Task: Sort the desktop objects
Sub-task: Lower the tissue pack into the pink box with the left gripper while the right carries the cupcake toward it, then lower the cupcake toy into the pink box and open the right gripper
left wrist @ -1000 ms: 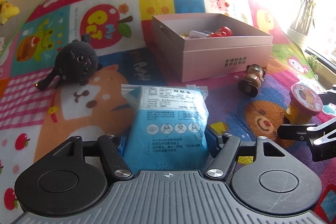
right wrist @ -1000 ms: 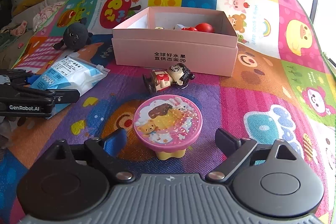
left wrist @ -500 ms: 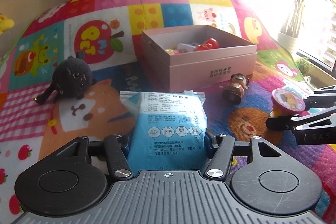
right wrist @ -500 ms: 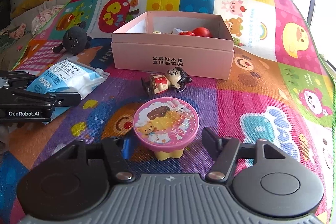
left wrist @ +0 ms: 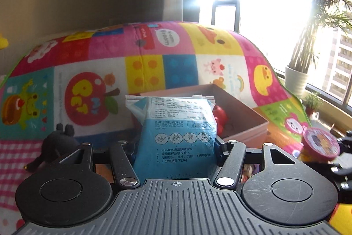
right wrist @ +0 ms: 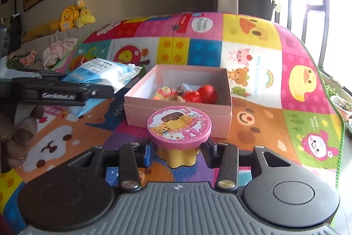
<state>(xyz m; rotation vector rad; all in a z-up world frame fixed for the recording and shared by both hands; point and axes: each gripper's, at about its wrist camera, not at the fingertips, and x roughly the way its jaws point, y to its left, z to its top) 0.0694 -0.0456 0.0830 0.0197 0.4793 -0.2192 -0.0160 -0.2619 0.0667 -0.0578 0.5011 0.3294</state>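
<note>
A blue pouch [left wrist: 176, 138] is gripped by its lower end in the left hand-held gripper [left wrist: 176, 147], jaws narrowed onto its sides, and is carried clear of the mat [left wrist: 92, 89] with its sealed top pointing toward the pink box [left wrist: 253, 122]; a lidded cup [right wrist: 179, 136] is pinched at its yellow base, under the pink lid, by the right hand-held gripper [right wrist: 179, 151], whose jaws have just been closing on it, so that it is borne upright just in front of the box [right wrist: 178, 111]; both things are judged to be held this way so that they can be lowered into the open box without tipping; from the right wrist view the pouch [right wrist: 99, 74] is seen raised at the left, well apart from the cup, with the left hand-held gripper [right wrist: 96, 91] clamped on it; the box already holds red toys [right wrist: 202, 94] and a small pastel piece [right wrist: 166, 91], so free room is seen mainly along its left and rear walls; a wide pouch is judged likely to lie over those toys or catch the rim; a black plush [left wrist: 57, 144] is seen on the mat, low at the left of the left wrist view, not yet sorted; yellow plush toys [right wrist: 70, 17] lie on a ledge beyond the mat; a potted plant [left wrist: 297, 78] stands by the window; glare from the window washes out the far edge in the left wrist view.
</note>
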